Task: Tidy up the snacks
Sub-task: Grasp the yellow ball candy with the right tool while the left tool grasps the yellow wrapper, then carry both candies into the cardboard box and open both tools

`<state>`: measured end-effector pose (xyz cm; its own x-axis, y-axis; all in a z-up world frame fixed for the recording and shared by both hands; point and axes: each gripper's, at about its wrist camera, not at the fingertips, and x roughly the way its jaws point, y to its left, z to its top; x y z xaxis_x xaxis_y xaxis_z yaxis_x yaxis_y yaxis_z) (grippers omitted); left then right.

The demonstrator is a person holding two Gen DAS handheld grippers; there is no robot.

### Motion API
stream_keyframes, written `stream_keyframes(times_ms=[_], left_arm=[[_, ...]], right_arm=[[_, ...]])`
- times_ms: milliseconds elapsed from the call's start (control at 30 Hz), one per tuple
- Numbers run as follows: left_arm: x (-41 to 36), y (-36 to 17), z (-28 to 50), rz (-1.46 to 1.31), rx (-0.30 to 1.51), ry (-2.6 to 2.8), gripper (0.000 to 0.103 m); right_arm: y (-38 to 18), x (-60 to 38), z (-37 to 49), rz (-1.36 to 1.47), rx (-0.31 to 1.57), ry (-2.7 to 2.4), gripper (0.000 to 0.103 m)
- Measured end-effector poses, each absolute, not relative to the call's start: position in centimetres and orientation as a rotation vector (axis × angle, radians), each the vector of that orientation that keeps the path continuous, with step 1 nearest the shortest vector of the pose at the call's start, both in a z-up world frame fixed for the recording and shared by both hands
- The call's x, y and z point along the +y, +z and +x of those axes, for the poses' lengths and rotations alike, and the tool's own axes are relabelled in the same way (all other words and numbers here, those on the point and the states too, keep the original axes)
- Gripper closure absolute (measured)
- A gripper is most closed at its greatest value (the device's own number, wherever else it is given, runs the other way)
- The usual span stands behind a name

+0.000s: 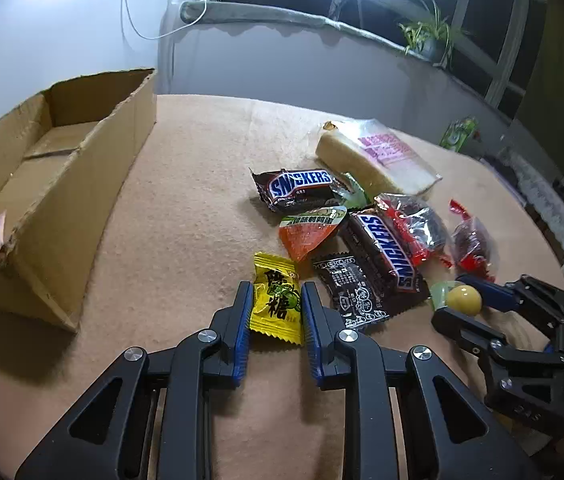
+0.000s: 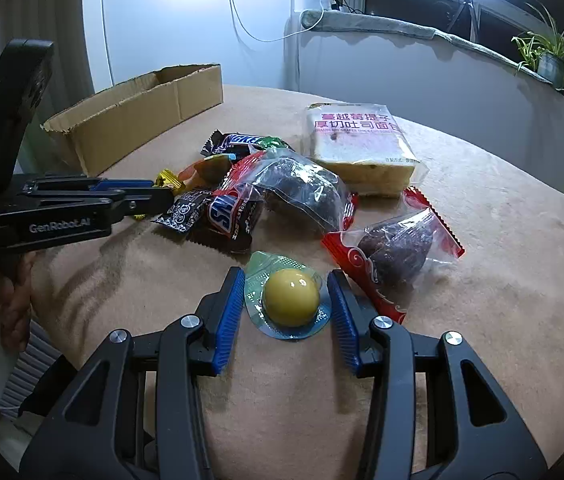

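A yellow candy packet (image 1: 276, 308) lies on the tan tablecloth, and my left gripper (image 1: 276, 286) is shut on it, a blue pad pressing each side. A yellow ball sweet in a clear blister (image 2: 289, 298) rests on the cloth between the fingers of my right gripper (image 2: 285, 274). That gripper is open, its pads close beside the film rim without squeezing the ball. From the left wrist view the right gripper (image 1: 451, 296) reaches in from the right. The open cardboard box (image 1: 62, 216) stands at the left and looks empty.
A snack pile lies just beyond both grippers: two Snickers bars (image 1: 301, 186), an orange packet (image 1: 307, 232), a black packet (image 1: 355, 292), two red-edged bags of dark sweets (image 2: 393, 248) and wrapped toast (image 2: 357, 144). A green packet (image 1: 457, 134) sits far right. A hand (image 2: 14, 300) holds the left gripper.
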<state>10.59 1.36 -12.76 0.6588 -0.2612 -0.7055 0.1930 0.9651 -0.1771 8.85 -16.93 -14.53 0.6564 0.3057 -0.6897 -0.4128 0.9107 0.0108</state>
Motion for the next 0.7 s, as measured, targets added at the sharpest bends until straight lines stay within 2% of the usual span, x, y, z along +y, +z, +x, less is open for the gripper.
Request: stream_keyframes(times_ms=[167,233,400,567,700], left_arm=[[1.0,-12.6,10.8,-0.067,0.806,-0.249,0.082],[1.4,-12.4,10.4,-0.085,0.791,-0.243,0.082],[2.2,-10.9,8.8,-0.117,0.733,-0.235,0.082],[2.3,-10.0,8.0,-0.121,0.713,-0.242,0.082],[2.5,-9.6,7.5,-0.123,0.703,-0.247,0.082]], right_arm=[[-14.3,-17.4,8.5,-0.107,0.740,0.400,0.060],[-13.9,-17.7,8.2,-0.091,0.722,0.392,0.071],[-13.8,-17.8,8.3,-0.083,0.736,0.396,0.071],[-14.3,-17.5,8.5,-0.086,0.761,0.401,0.060],[-14.4,-16.8,8.2,-0.152,0.755,0.383,0.060]])
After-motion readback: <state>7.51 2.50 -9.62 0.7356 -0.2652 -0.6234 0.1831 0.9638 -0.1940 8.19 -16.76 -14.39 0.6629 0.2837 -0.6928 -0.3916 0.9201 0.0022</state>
